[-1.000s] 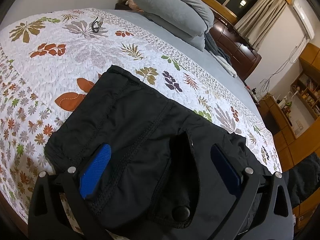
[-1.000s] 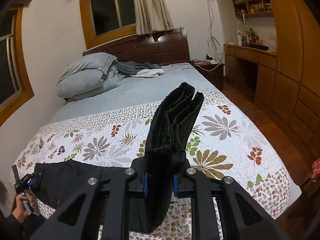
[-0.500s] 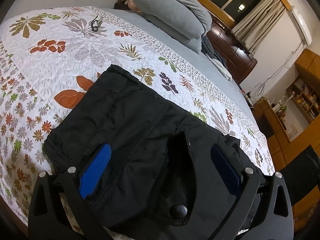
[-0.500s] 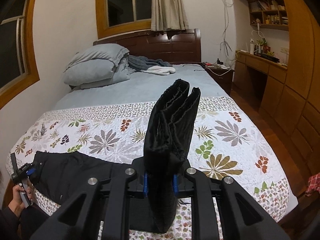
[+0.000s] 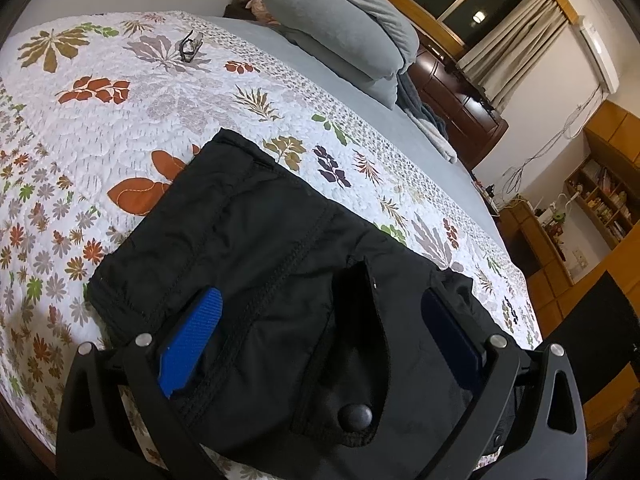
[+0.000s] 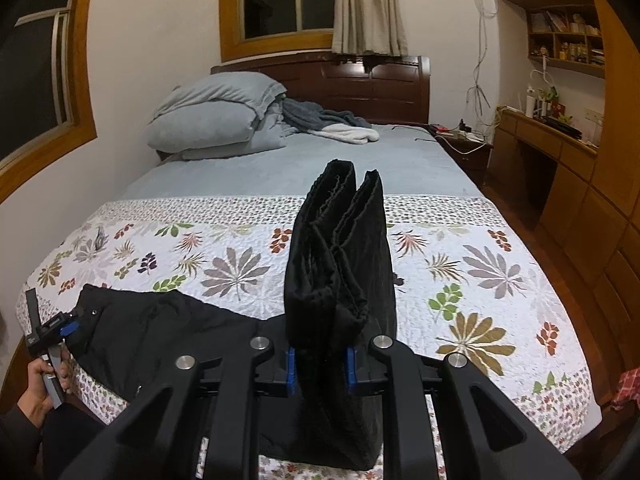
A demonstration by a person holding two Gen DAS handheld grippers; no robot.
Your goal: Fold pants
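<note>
Black pants (image 5: pixel 256 264) lie on the floral quilt at the bed's near edge. In the left wrist view my left gripper (image 5: pixel 320 332) is open, its blue pads wide apart on either side of the waist end, with the buttoned pocket flap (image 5: pixel 356 414) between them. In the right wrist view my right gripper (image 6: pixel 320 364) is shut on the bunched leg ends of the pants (image 6: pixel 340 256), which stand up above the bed. The waist end (image 6: pixel 160 328) lies flat at the left, where the left gripper (image 6: pixel 52 328) shows, held by a hand.
The floral quilt (image 6: pixel 460 264) covers the bed's near half, a grey sheet (image 6: pixel 304 164) the far half. Grey pillows (image 6: pixel 216 116) and a blanket lie by the headboard. A small dark clip (image 5: pixel 190 44) rests on the quilt. Wooden desk and cabinets (image 6: pixel 580 184) stand at the right.
My right gripper has lifted the leg ends higher and swung toward the bed's middle. My left gripper has stayed open over the waist, shifting only slightly.
</note>
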